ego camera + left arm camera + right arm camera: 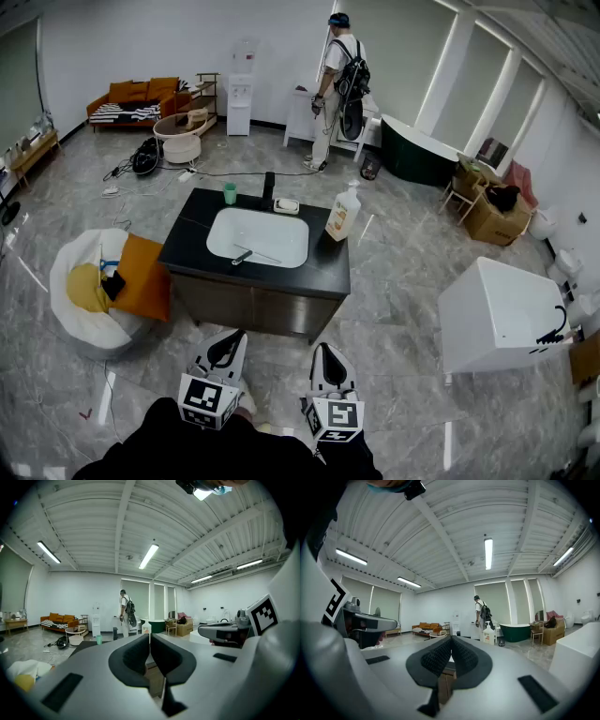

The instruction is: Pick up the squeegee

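The squeegee [247, 255] lies inside the white sink basin [281, 246] of a black-topped vanity [330, 266], its dark handle at the left and a thin blade running right. Both grippers hang low in front of the vanity, well short of the sink. My left gripper [225, 344] is shut and holds nothing; in the left gripper view its jaws [149, 637] meet with no gap. My right gripper [327, 357] is shut too, its ribbed pads [440, 657] pressed together and bare. The squeegee shows in neither gripper view.
On the vanity top stand a green cup [230, 193], a black faucet [269, 186], a soap dish [287, 205] and a pump bottle [344, 214]. A white beanbag with an orange cushion [141, 281] sits at the left, a white cabinet [497, 314] at the right. A person [335, 89] stands far back.
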